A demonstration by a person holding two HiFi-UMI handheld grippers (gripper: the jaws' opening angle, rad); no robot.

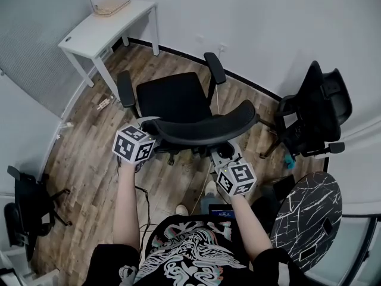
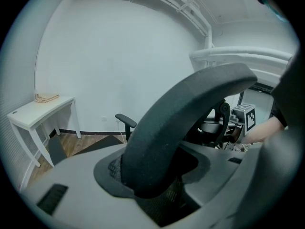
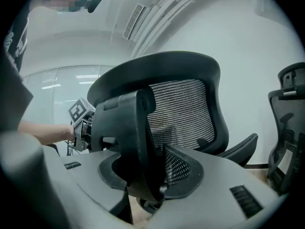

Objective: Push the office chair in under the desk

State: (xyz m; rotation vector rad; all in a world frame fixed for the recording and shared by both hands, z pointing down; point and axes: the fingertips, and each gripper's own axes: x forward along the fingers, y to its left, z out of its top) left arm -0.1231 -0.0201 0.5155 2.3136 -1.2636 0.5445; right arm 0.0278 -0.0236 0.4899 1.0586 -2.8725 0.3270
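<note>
left fingers: left gripper (image 2: 157, 173) is clamped on the curved backrest rim (image 2: 190, 99) of the office chair (image 1: 175, 97); the rim fills the gap and both pads bear on it
right fingers: right gripper (image 3: 147, 168) is closed on the black back support spine (image 3: 126, 128), pads against both its sides, with the mesh backrest (image 3: 183, 113) just behind
hands: both forearms reach in from the bottom of the head view, one to each end of the backrest
chair position: centre of the head view, seat facing the upper left, on its casters on the floor; near the desk but not under it
desk: white desk (image 1: 104, 25) in the upper left, against the wall, with a tan flat object (image 1: 111, 7) on its far end
floor: wood-plank floor (image 1: 89, 159), cable lying on it under the chair
walls: white wall (image 1: 268, 22) with a dark baseboard along the bottom
other furniture: second black chair (image 1: 315, 115) at the right edge, third black chair (image 1: 24, 201) at the lower left, round black marble-pattern table (image 1: 306, 213) at the lower right
</note>
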